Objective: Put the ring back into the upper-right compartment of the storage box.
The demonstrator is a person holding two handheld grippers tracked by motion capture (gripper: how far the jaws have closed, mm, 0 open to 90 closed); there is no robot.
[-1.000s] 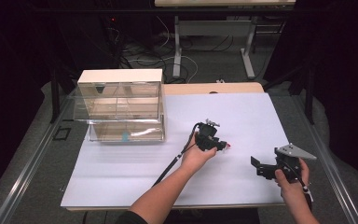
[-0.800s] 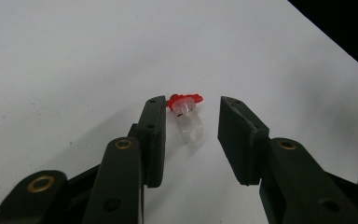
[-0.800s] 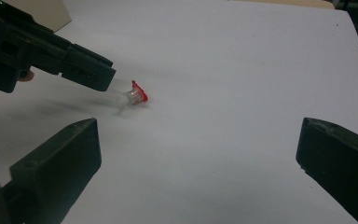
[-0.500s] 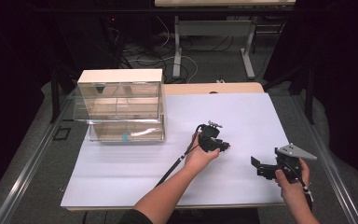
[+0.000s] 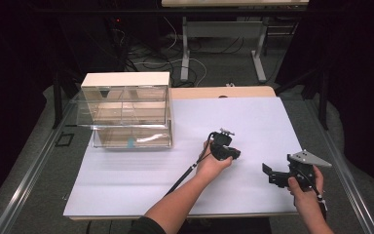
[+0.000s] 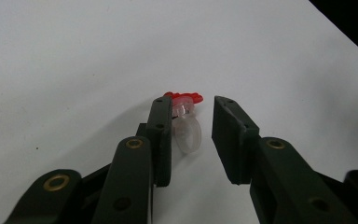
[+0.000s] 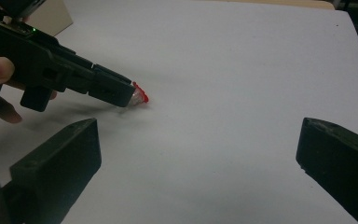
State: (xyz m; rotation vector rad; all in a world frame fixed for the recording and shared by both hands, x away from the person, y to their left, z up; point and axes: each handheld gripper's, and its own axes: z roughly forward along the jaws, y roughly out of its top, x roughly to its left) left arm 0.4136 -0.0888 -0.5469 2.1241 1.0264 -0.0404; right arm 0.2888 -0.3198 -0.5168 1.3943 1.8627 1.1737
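White paper covers my worktop [image 5: 141, 185], with dark floor and cabling beyond its far edge. Toward the far left corner stands a clear plastic drawer cabinet [image 5: 125, 111] with a pale top.

My left gripper [image 5: 233, 152] sits low over the sheet, a little right of the middle and well apart from the cabinet. Its jaws have just been closing on a small clear suction cup with a red hook [image 6: 185, 122]. That piece lies on the paper between them, touching the left jaw in my left gripper view, while a gap remains to the other jaw, so they are not yet clenched on it. From my right gripper view the red tip [image 7: 140, 95] pokes out beyond the left gripper [image 7: 121, 95]; whether it has left the paper there I cannot quite tell.

My right gripper [image 5: 268, 171] hovers near the right part of the near edge, jaws spread wide and released, pointing toward the left one.
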